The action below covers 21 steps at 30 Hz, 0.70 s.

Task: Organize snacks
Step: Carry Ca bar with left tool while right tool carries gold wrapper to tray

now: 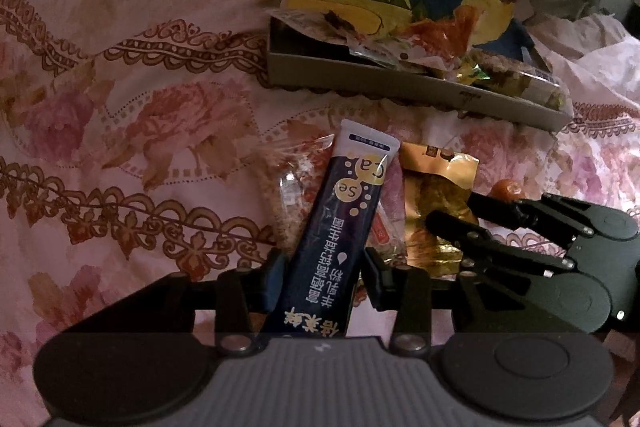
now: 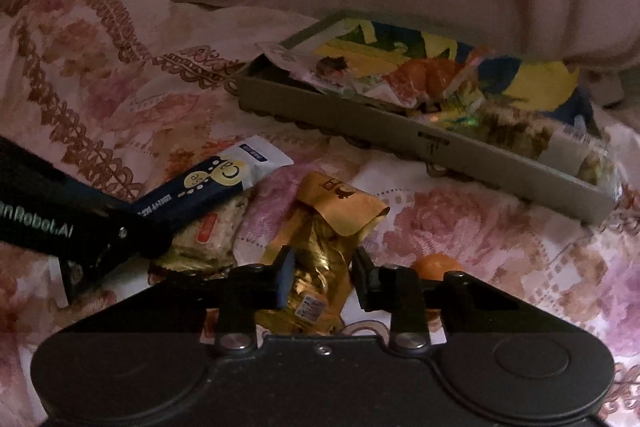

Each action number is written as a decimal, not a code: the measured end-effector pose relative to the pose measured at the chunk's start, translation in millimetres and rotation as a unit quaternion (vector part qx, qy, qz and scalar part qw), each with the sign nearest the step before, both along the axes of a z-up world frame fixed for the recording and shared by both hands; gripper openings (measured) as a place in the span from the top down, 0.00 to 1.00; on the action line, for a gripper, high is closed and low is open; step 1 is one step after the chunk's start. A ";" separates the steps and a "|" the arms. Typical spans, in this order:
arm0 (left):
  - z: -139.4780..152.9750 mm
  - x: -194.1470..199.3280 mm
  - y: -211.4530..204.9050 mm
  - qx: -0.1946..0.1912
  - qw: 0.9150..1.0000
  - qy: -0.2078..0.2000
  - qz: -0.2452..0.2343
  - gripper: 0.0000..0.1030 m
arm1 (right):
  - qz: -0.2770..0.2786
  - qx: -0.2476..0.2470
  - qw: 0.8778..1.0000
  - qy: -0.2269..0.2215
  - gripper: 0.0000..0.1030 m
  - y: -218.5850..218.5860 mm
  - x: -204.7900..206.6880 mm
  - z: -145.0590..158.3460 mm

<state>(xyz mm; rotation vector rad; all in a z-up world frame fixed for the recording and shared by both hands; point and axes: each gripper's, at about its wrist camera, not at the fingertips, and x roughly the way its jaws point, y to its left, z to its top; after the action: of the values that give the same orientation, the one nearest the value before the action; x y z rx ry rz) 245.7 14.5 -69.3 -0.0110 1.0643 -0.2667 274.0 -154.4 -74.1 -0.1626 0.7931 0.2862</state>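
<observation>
Dark blue stick sachet stood nearest the lens, between the fingers of the left gripper; the left pad touched it, while a thin gap showed at the right one, so a firm grip could not be confirmed. Its white end pointed toward the grey tray. Just right of the sachet lay the gold snack packet, with the right gripper set around it, fingers touching both its sides. A clear cereal bar lay under the sachet. A small orange piece sat just right of the right gripper. Beyond the sachet, the tray rested on the floral bedspread, crowded with wrappers rising above its low near wall. Left of the sachet the bedspread lay open.
</observation>
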 end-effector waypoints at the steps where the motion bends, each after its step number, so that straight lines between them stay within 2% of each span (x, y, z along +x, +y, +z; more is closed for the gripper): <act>1: 0.3 -0.3 0.6 -0.004 1.000 0.001 0.002 0.57 | 0.004 -0.008 1.000 -0.006 0.70 1.9 -2.6 1.4; 5: 3.1 -2.9 3.3 -0.017 1.000 -0.001 0.005 0.58 | 0.024 -0.045 0.998 -0.036 0.75 10.8 -12.4 6.5; 12: 10.9 -11.1 5.3 -0.032 0.999 -0.016 0.006 0.60 | 0.066 -0.114 0.987 -0.089 0.79 28.5 -33.0 10.7; 15: 13.1 -13.2 5.9 -0.033 0.999 -0.018 0.005 0.60 | 0.073 -0.095 0.988 -0.092 0.80 24.7 -34.3 15.1; 21: 12.0 -13.2 6.5 -0.033 0.999 -0.017 0.015 0.60 | 0.059 0.005 0.996 -0.062 0.80 8.2 -21.0 22.9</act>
<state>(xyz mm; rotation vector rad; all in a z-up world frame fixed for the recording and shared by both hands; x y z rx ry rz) 232.6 21.0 -57.3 -0.0805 1.0210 -0.2741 253.0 -146.2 -51.1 -0.2155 0.6591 0.3881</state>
